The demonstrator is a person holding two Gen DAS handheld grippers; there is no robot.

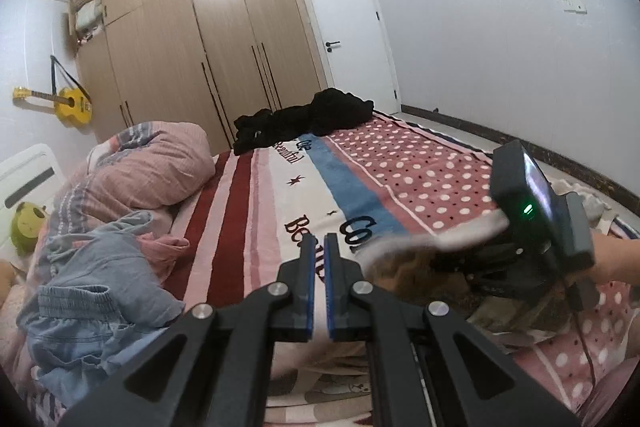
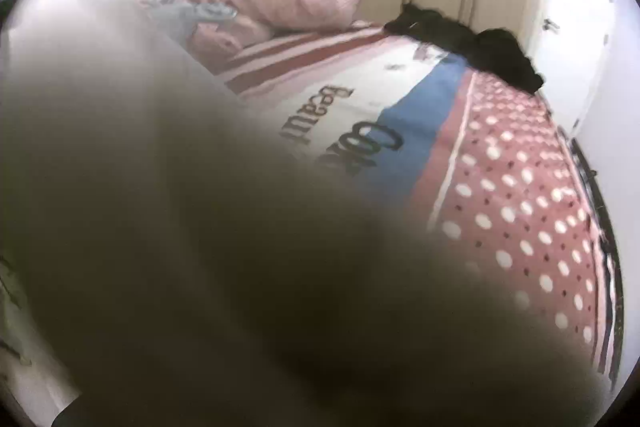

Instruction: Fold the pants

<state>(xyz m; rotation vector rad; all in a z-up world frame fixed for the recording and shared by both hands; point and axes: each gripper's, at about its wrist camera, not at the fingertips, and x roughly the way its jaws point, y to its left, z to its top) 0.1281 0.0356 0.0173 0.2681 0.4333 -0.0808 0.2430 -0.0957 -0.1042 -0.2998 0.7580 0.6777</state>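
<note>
In the left wrist view my left gripper (image 1: 319, 243) is shut and empty above the bed blanket (image 1: 280, 195). To its right the right gripper's body (image 1: 532, 211) sits in a person's hand, with brownish patterned pants (image 1: 424, 267) with a pale band bunched at its front. I cannot see its fingers. In the right wrist view blurred brown-grey cloth (image 2: 200, 227) lies right against the lens and hides the right gripper. Blue denim pants (image 1: 92, 291) lie crumpled at the left of the bed. A black garment (image 1: 312, 115) lies at the far end; it also shows in the right wrist view (image 2: 472, 43).
A pink quilt (image 1: 152, 163) is heaped at the left by the headboard. A wooden wardrobe (image 1: 192, 39) and a white door (image 1: 352, 31) stand beyond the bed. A yellow guitar (image 1: 68, 103) hangs on the left wall. A green plush toy (image 1: 26, 227) sits at far left.
</note>
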